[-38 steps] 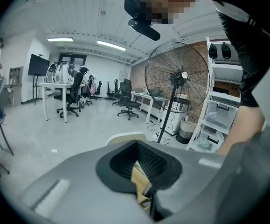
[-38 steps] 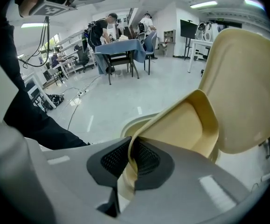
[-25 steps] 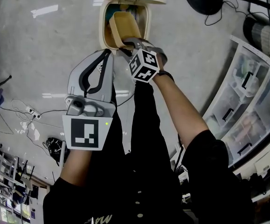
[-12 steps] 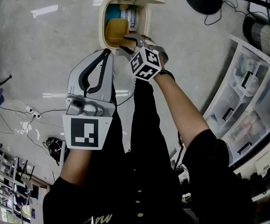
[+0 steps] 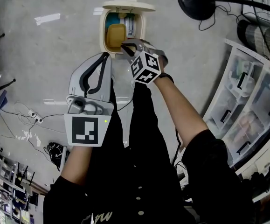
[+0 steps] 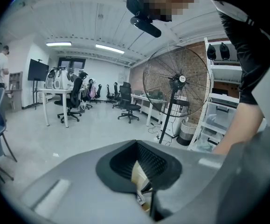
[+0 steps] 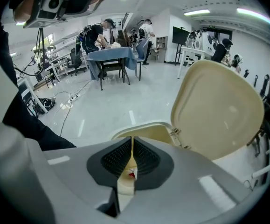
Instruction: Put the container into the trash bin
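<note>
On grey floor [image 5: 37, 59], one bin [image 5: 101, 31] holds one container [image 5: 114, 33]; right tongs [image 5: 124, 45] pinch it, left tongs [image 5: 106, 56] closed.

Background workspace fixtures.
Large black pedestal fan [image 6: 178, 78] stands beside white shelving rack [image 6: 222, 98] holding clear plastic boxes [image 5: 260, 92]; black office chairs [image 6: 128, 104] and white table [image 6: 51, 84] stand farther back.

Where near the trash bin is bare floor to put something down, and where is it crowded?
Bare floor lies left of the trash bin, and also between it and the fan base. Crowded: the shelves of drawers at the right and the cables at lower left. The bin itself already holds the container.
</note>
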A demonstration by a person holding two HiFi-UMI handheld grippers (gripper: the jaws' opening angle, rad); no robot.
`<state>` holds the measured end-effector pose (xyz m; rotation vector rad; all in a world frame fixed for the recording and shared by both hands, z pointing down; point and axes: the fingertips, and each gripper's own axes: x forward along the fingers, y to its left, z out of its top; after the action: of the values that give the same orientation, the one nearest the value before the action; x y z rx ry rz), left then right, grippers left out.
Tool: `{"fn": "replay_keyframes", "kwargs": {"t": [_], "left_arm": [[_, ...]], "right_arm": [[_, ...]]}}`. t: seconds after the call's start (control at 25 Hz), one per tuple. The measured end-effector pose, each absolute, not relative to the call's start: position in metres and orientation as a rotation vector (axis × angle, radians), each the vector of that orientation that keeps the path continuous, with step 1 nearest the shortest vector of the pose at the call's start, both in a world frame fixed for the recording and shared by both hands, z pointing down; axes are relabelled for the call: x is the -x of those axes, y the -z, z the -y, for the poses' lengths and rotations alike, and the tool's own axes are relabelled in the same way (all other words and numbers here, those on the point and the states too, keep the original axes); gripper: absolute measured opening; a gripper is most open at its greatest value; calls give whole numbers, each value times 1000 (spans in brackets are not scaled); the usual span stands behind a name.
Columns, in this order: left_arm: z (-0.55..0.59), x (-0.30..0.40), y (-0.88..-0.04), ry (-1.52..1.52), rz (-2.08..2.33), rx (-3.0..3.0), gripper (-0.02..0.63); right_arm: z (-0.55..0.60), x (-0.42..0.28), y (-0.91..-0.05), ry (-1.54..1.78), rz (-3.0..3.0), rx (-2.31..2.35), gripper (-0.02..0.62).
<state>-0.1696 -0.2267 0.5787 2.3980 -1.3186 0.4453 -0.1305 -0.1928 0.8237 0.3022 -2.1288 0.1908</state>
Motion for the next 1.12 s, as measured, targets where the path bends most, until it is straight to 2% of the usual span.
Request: {"fn": "replay_keyframes", "kwargs": {"t": [0.08,0.68,1.12], "left_arm": [[225,169,-567,-438,1327,-2402,3],[220,161,-481,-384,1406,-2427,3],[216,160,-432,-350,1462,-2442,3]], "right_arm": [[196,128,-808,-176,2130,-312,25],[188,115,-667,-156,2249,-333,25],[208,96,-532,-224,2418,-619,25]]}}
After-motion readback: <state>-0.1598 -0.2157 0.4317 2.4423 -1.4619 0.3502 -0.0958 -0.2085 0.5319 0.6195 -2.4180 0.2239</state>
